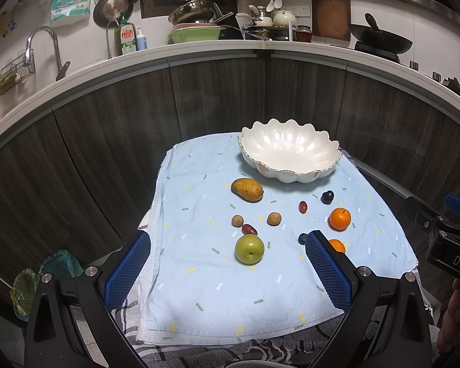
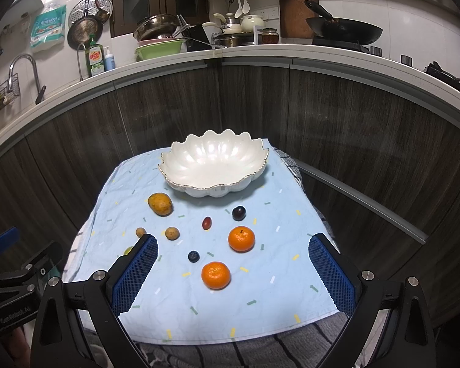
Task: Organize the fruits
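Note:
An empty white scalloped bowl (image 1: 291, 153) (image 2: 213, 165) stands at the far end of a light blue cloth (image 1: 199, 291) (image 2: 168, 316). Loose fruit lies in front of it: a mango (image 1: 247, 189) (image 2: 159, 204), a green apple (image 1: 249, 249), two oranges (image 1: 339, 218) (image 2: 241, 239) (image 2: 216, 275), a dark plum (image 1: 327, 197) (image 2: 239, 213), a blueberry (image 2: 193, 256), two brown longans (image 1: 274, 218) (image 2: 172, 233) and two red dates (image 1: 302, 207) (image 1: 249, 229). My left gripper (image 1: 227, 245) is open above the near cloth, the apple between its fingers' line. My right gripper (image 2: 233, 245) is open with the oranges ahead.
The cloth covers a small table in front of dark wooden cabinets. A kitchen counter (image 1: 199, 49) behind holds a sink tap, dish soap, pots and a wok. Glass dishes (image 1: 40, 279) sit low at the left. The right gripper's body (image 1: 444, 233) shows at the right edge.

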